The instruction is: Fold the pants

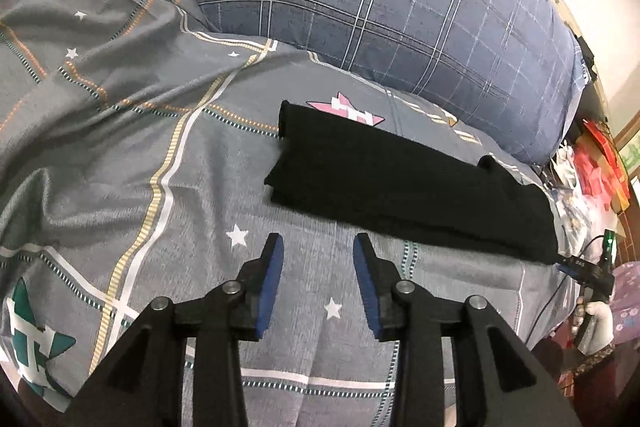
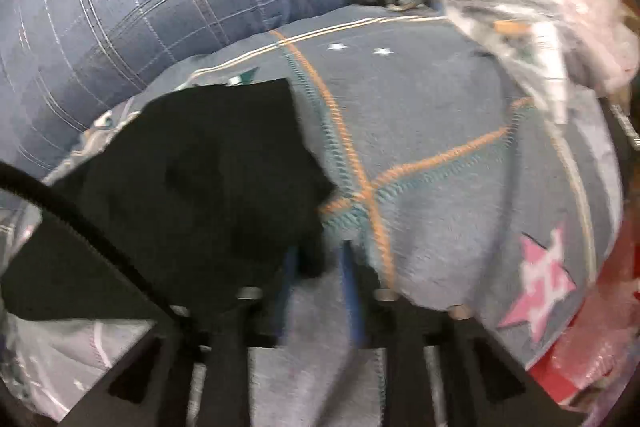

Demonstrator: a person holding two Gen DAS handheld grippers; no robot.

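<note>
The black pants [image 1: 408, 183] lie on the grey bedspread [image 1: 160, 115], already folded into a long strip running from left to right, just in front of the blue plaid pillow [image 1: 380, 7]. The left gripper [image 1: 319, 247] hangs near the strip's near edge with its jaws spread and nothing between them, only bedspread. The right gripper [image 2: 318, 267] sits at the strip's right end (this view is blurred); its jaws stand apart, and a corner of the cloth seems to lie by the left blue pad, though I cannot tell if it is touched. The step in hand looks like the crosswise fold. Next, each claw must pinch an end cleanly, through all layers.
</note>
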